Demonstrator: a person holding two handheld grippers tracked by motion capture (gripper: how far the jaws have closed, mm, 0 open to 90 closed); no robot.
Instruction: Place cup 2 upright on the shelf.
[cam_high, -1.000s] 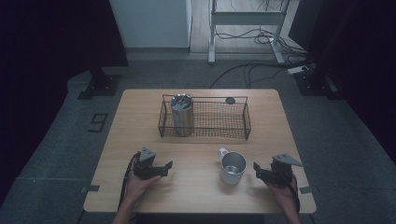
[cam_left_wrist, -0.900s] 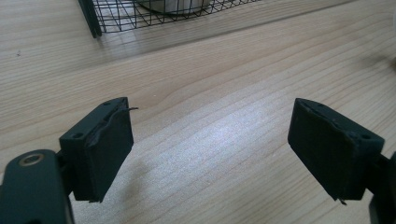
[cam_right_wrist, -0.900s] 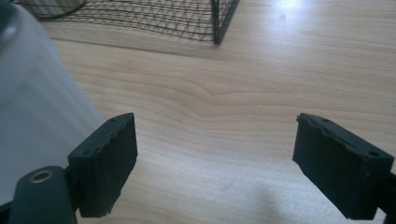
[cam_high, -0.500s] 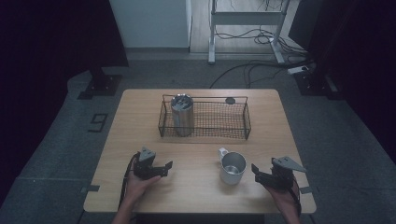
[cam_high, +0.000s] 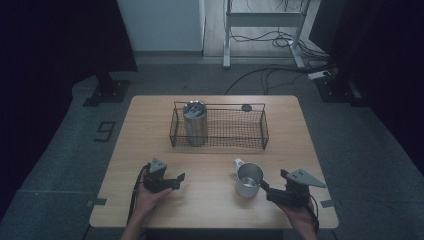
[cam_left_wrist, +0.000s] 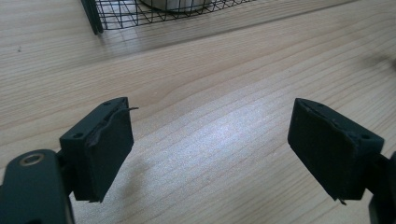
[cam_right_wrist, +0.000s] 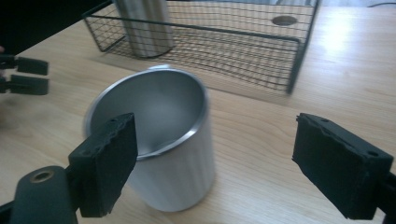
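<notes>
Desk (cam_high: 150, 125): wood, bare at front. Wire basket (cam_high: 260, 131) at back.
Steel mug (cam_high: 248, 179): upright at front right, apart from basket; likely light, rigid, slick; take by rim wall.
Right hand-held gripper (cam_right_wrist: 224, 168): spread, mug just ahead.
Left hand-held gripper (cam_left_wrist: 212, 149): spread, empty.

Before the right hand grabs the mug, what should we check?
1. Right gripper jaws open: ok.
2. Mug upright and empty: ok.
3. Mug centred between those jaws: not ok, it sits towards the left jaw.
4. Pads touching the mug yet: cannot tell, one jaw overlaps it in the right gripper view.
5. Free room in the basket beside the tumbler: ok.
6. Left gripper away from the mug: ok.
</notes>
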